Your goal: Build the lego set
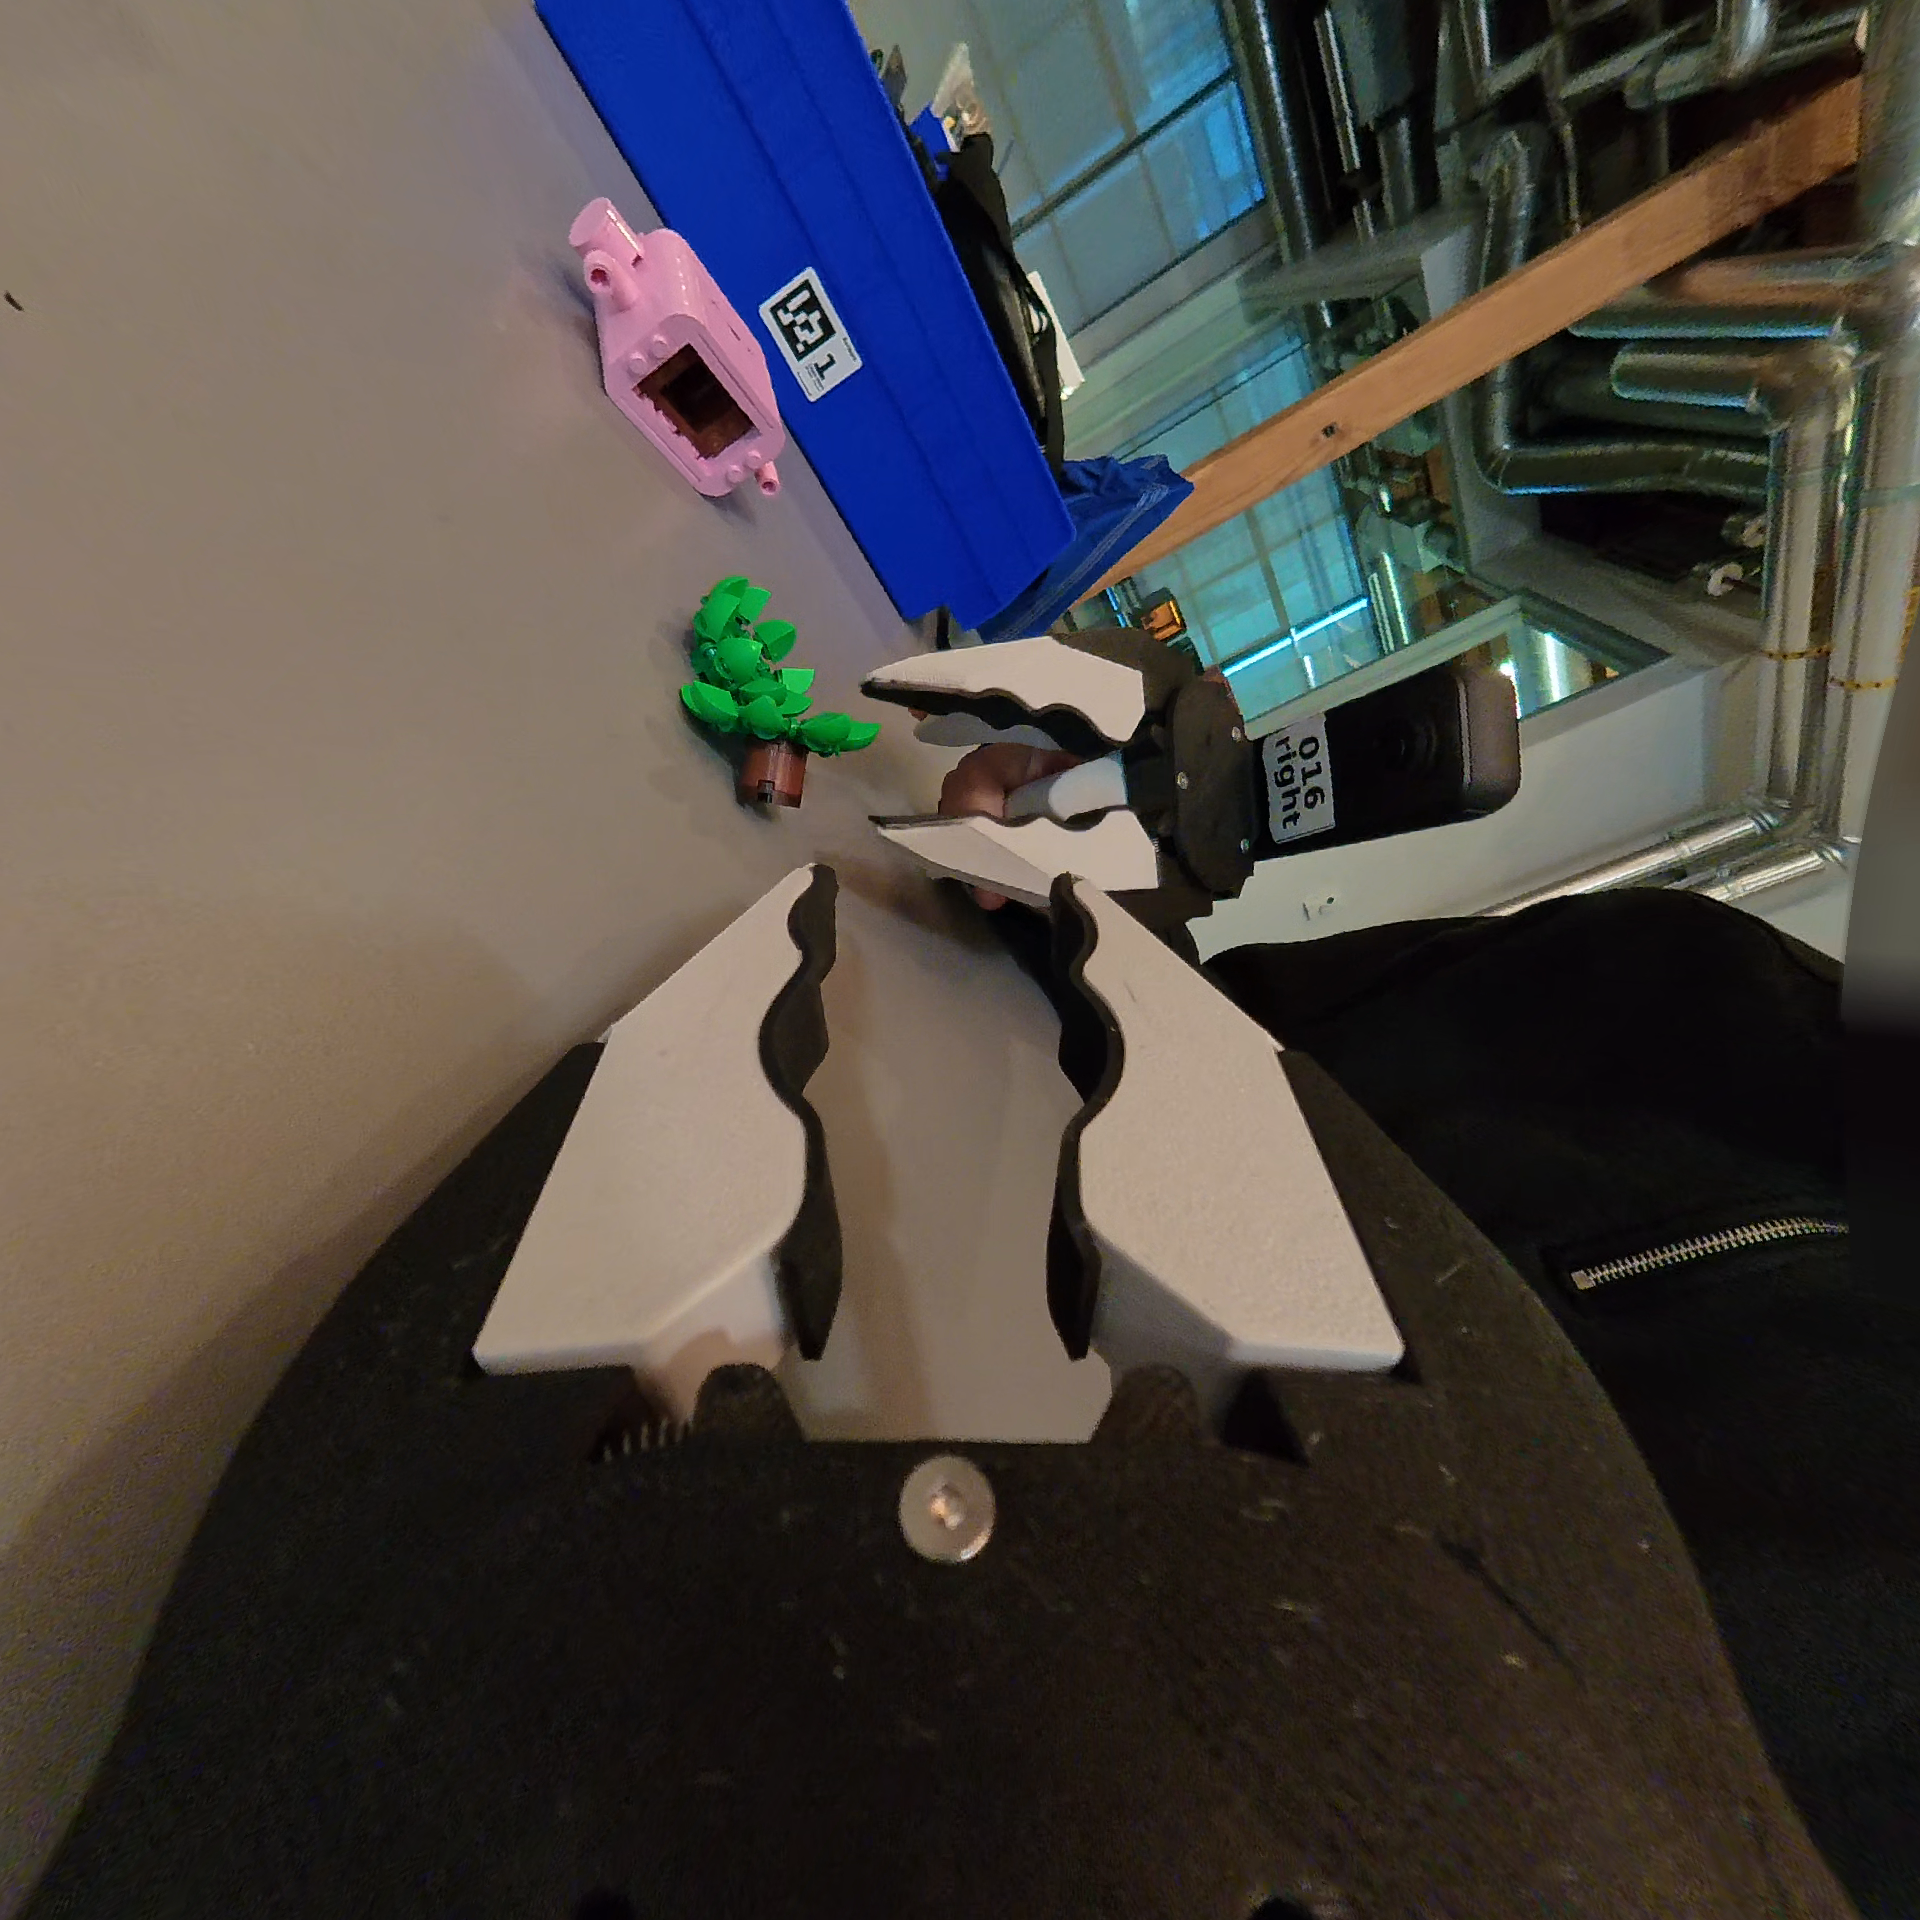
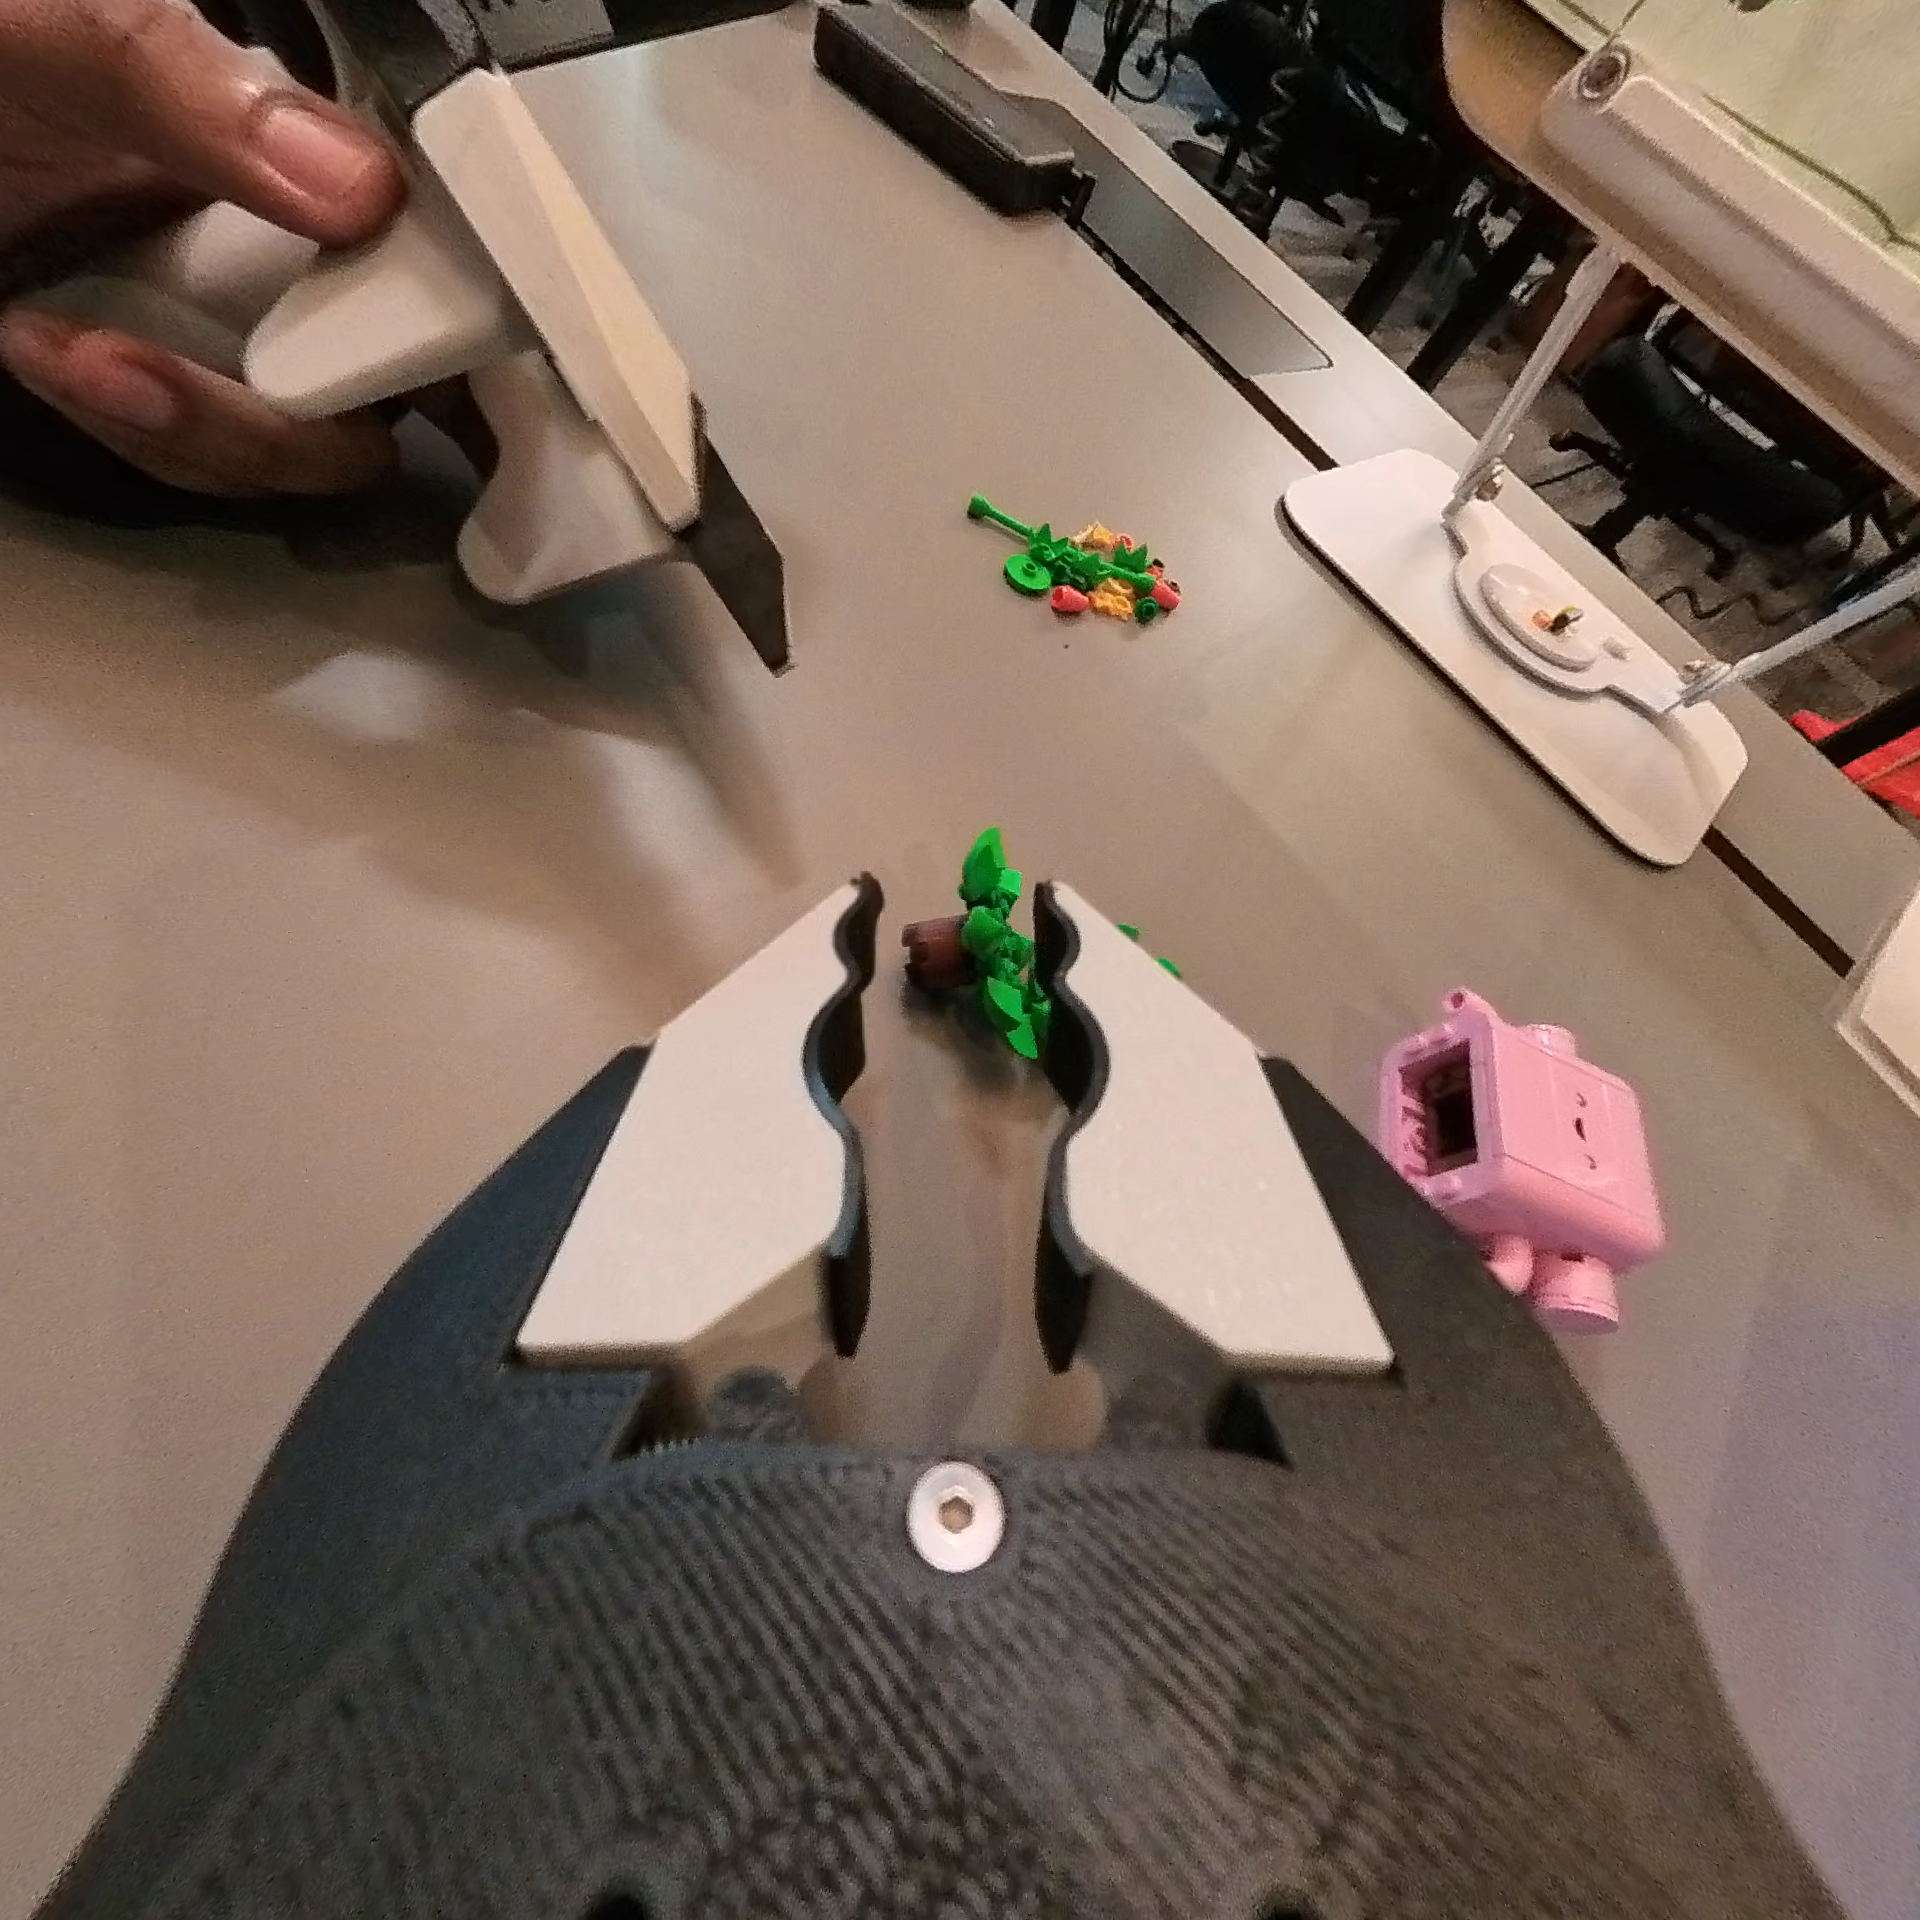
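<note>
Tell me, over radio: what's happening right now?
Both tongs open, empty. Right tongs closing in on green plant piece lying on table. Left tongs hovering. Path clear.

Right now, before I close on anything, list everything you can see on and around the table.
Leafy plant piece: one, green with brown base, lying between the right gripper's open jaws.
Pot: one, pink, on its side, right of the plant.
Loose small pieces: one pile, green, red, yellow, farther out.
Bin: one, blue, behind the pot.
Lamp base: one, white, at the table's right edge.
Table: one, grey.
Left gripper: open, empty.
Right gripper: open.
</note>
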### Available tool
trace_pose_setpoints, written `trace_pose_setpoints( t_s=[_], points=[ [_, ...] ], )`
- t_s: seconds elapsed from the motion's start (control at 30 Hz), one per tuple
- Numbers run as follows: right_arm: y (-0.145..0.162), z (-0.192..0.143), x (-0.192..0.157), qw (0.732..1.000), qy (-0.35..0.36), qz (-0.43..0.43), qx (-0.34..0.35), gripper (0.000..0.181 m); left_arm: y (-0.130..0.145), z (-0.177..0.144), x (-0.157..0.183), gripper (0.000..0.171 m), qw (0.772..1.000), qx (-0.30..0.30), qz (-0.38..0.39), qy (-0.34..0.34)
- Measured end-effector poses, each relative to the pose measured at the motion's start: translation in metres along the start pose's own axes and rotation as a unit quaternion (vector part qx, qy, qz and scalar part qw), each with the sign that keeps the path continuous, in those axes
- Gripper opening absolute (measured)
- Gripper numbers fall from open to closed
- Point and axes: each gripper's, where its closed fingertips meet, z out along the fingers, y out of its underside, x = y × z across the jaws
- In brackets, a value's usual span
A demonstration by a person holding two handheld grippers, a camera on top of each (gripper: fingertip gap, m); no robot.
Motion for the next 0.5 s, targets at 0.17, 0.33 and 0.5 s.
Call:
trace_pose_setpoints(
  t_s=[0.17,0.33,0.5],
  points=[
    [0.011,0.005,0.007,0.999,0.006,0.025,-0.037,0.027,0.0,0.0,0.0,0.04,1.0,-0.001,-0.003,0.002],
    [0.016,0.008,0.005,0.998,0.002,0.02,-0.052,0.012,0.0,0.0,0.0,0.04,1.0,0.0,-0.006,0.004],
    [0.012,0.006,0.001,0.999,0.003,-0.004,-0.04,0.006,0.0,0.0,0.0,0.041,1.0,-0.003,-0.005,0.002]
  ],
)
